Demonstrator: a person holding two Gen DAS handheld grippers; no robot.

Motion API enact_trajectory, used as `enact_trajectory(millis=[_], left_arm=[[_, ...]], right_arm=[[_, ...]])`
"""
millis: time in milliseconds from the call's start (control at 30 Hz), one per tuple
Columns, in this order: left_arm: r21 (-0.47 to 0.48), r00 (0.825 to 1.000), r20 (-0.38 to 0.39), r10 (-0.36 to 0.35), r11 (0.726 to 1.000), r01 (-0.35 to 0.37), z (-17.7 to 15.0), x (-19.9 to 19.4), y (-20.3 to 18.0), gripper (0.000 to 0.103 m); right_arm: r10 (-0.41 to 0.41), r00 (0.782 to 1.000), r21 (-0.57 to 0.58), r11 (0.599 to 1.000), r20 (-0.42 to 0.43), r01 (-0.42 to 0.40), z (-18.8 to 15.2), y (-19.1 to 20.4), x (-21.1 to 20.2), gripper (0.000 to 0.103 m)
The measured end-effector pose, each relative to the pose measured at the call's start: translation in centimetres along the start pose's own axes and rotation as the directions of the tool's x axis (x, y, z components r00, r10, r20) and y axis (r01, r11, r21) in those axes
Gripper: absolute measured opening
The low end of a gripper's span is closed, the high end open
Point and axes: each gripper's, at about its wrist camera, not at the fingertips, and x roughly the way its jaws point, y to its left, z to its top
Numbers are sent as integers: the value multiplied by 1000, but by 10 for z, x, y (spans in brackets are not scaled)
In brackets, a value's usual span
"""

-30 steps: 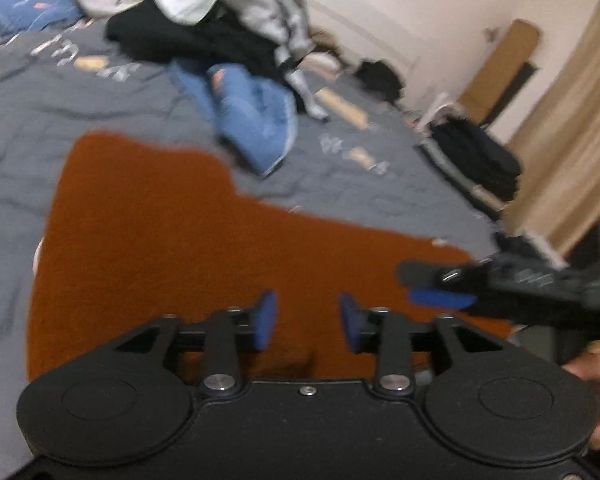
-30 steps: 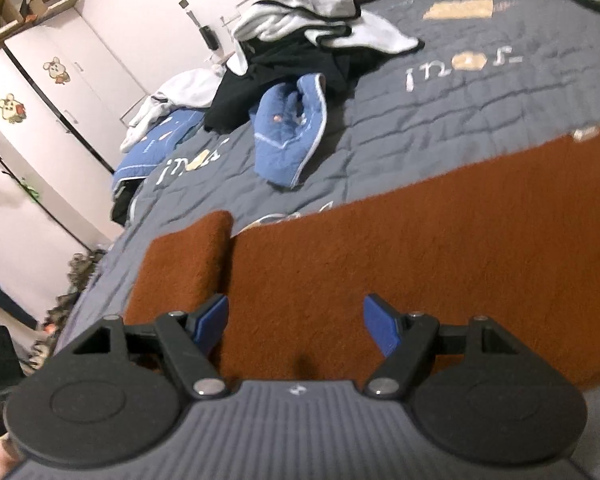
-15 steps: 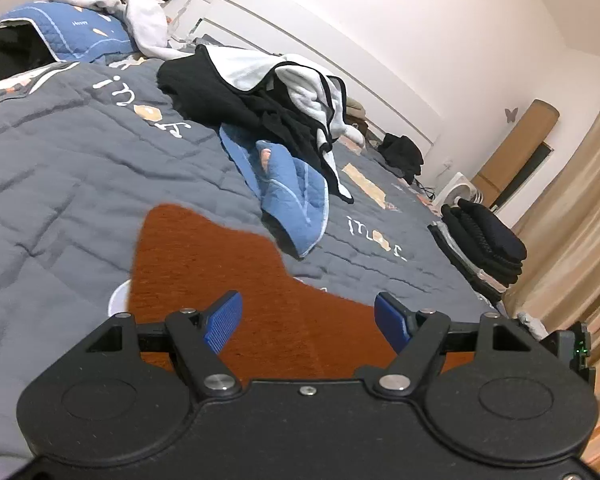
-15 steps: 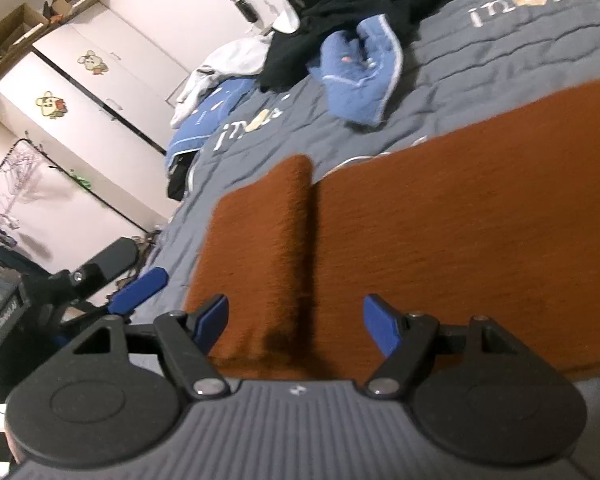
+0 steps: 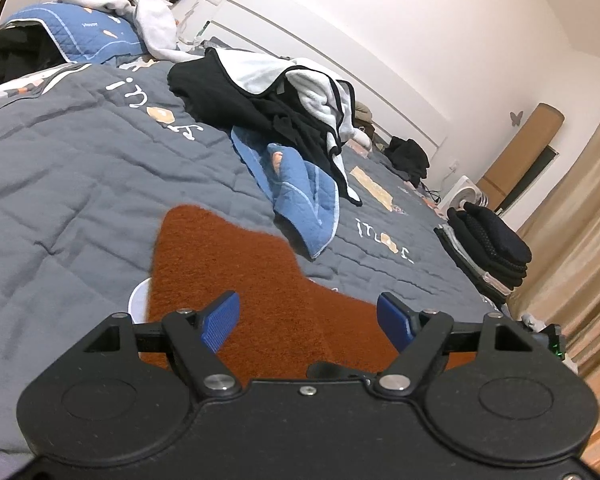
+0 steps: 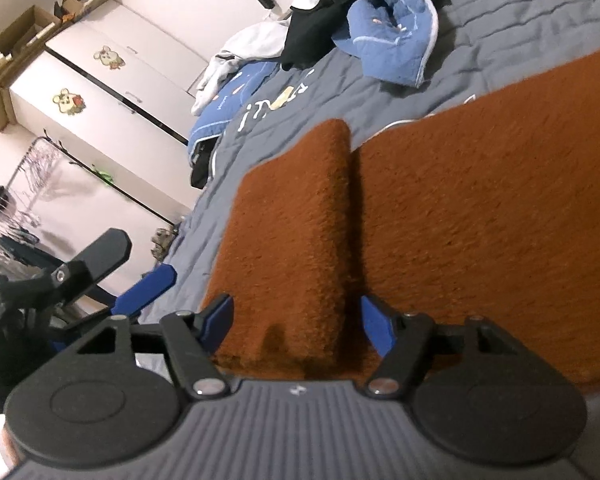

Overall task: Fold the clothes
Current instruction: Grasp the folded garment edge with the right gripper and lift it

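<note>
- A grey quilted bedspread [image 5: 80, 184] is covering a bed in a white-walled room, and the rust-brown garment [image 6: 480, 208] is lying spread flat on it near the close edge.
- One sleeve [image 6: 296, 224] of that garment is lying folded in along the body, with a dark crease between the two.
- The right gripper [image 6: 296, 326] is hovering low over the near end of the folded sleeve; its blue pads are standing either side of the sleeve, its jaws have just been closing, and I cannot tell whether the pads are pressing the cloth yet.
- The left gripper [image 5: 308, 322] is standing wide over another part of the brown garment [image 5: 236, 276]; its jaws have just been opening and nothing is caught between them.
- In the right wrist view the left gripper [image 6: 112, 276] is showing off to the left, beyond the garment's edge.
- Farther up the bed a blue quilted piece [image 5: 300, 196] is lying crumpled against a heap of black and white clothes [image 5: 268, 96].
- A stack of folded dark clothes [image 5: 488, 244] is sitting at the bed's far right edge, beside tan curtains [image 5: 580, 240].
- A white wardrobe [image 6: 112, 92] with cartoon stickers is standing by the wall.
</note>
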Motion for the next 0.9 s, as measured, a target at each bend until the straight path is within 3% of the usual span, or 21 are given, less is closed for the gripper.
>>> enact_trajectory(millis=[33,100,167,533,700,900], left_arm=[[1,1000,1,1,1000,-1,0,0,0,76],[2,1000,4,3,1000,-3,0,-1,-1,76],[3,1000,7,3,1000,-3,0,-1,-1,76],[3,1000,11,3,1000,-3,4,-2,-3,76],[30,1000,-17,-4,1000,5,-1,7,-14,76],[76,998,-53,-28,997,32,-9,20,-35,76]], right_arm=[[16,1000,16,1000,8,-17,-1,-2,1,63],[30,1000,35,999,0,-30,-3,-5,5,32],[7,1000,46,999,-7,-6,-6,-7,8,14],[22,992,85,996,124,-32,13,-9,-37,10],[-64,983,155,987,170,38,26,-30,-67,10],[-189,963,295,947,194,126,30,-73,-101,10]])
